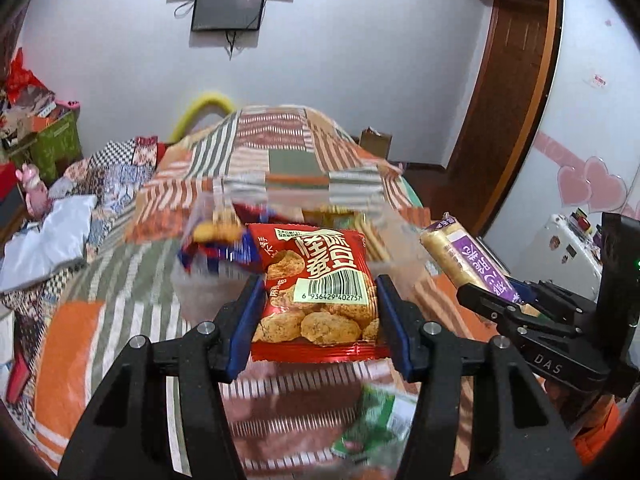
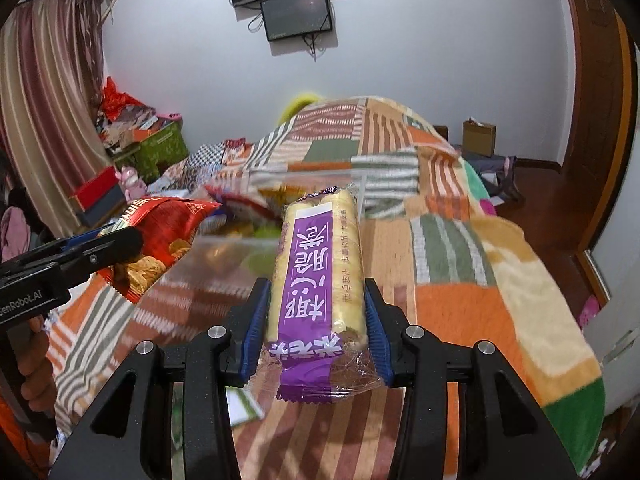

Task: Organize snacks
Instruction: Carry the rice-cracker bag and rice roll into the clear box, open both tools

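My left gripper (image 1: 319,284) is shut on a red snack bag (image 1: 316,264) with a barcode, and holds it in the air above the bed. My right gripper (image 2: 316,286) is shut on a long purple-labelled pack of pale crackers (image 2: 316,260), also held off the bed. Each wrist view catches the other gripper: the right gripper (image 1: 516,300) with its cracker pack (image 1: 468,256), and the left gripper (image 2: 124,236) with its red bag (image 2: 164,236). Just ahead stands a clear plastic bin (image 1: 208,280) (image 2: 240,240) with several blurred snack packets (image 1: 216,232) inside.
A striped patchwork blanket (image 2: 460,248) covers the bed under both grippers. A green packet (image 1: 376,420) lies on it below the left gripper. Folded quilts (image 1: 280,140) rise behind the bin. Green boxes (image 1: 56,140) stand far left and a brown door (image 1: 512,80) on the right.
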Available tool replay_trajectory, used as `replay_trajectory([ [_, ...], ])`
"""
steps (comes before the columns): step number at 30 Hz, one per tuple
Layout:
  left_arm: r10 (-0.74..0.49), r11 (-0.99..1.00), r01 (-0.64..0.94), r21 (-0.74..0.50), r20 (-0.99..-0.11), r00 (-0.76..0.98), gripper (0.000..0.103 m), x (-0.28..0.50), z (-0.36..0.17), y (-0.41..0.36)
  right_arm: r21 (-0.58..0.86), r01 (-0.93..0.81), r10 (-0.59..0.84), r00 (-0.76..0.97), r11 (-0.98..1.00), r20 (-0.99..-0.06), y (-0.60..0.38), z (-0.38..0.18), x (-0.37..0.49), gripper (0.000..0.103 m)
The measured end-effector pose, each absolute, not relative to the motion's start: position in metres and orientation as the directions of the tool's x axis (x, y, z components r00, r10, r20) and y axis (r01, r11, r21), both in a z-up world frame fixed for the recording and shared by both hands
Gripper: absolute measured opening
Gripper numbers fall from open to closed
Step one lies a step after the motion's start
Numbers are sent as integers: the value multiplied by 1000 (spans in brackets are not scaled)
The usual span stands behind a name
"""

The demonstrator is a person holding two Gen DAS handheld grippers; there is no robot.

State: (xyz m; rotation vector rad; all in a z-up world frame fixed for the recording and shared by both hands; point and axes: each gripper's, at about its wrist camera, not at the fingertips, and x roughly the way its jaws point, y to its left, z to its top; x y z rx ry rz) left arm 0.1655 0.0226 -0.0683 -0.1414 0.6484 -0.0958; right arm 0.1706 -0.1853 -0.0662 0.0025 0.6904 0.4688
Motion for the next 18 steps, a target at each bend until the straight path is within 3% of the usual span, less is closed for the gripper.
replay_trajectory([
  [7, -98, 991, 24, -134, -585, 805, 55, 207, -60, 24, 141, -419, 416, 689, 897, -593, -171, -56, 205, 41],
  [18, -38, 998, -8, -68, -638, 769, 55, 268, -82, 22, 149, -435, 421, 640, 888, -642, -150, -67, 259, 41],
])
